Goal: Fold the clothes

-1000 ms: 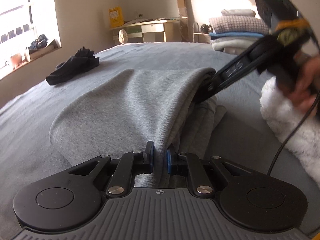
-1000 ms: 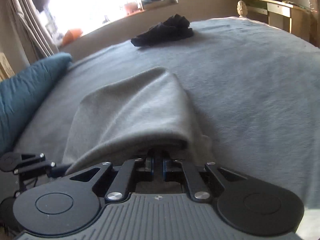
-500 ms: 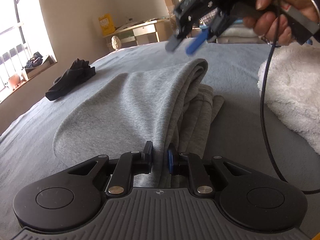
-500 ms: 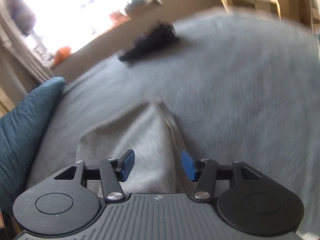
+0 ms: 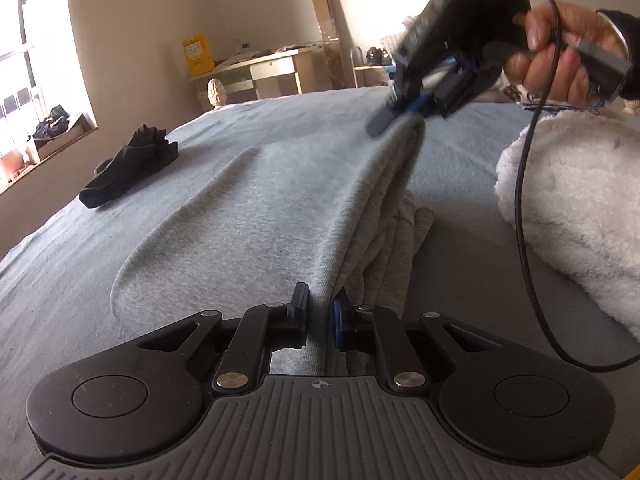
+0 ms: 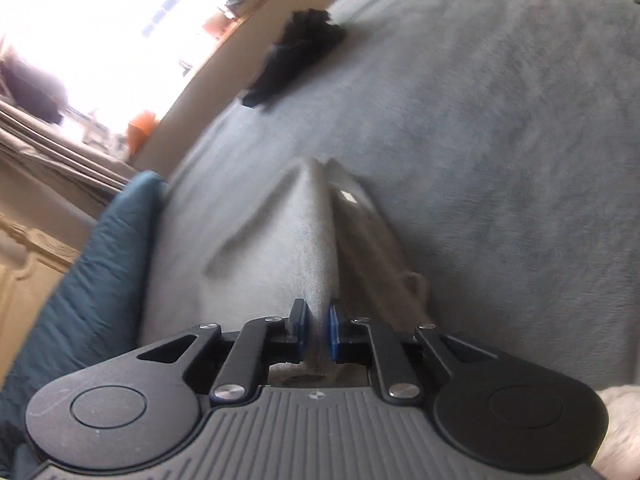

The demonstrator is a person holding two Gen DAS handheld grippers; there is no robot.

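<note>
Beneath my fingers: a grey-blanketed bed (image 5: 72, 280) bearing a grey garment (image 5: 256, 208), black clothing (image 5: 128, 160), white fleece (image 5: 572, 200), teal pillow (image 6: 88, 280).

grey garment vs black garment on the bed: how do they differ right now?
The grey garment is light grey, large and spread long across the bed; the black garment is dark, smaller and crumpled in a heap. The grey one is pinched along its fold by the left gripper and the right gripper; the black one lies untouched, apart, nearer the window. Both rest on the same grey bedcover.
</note>
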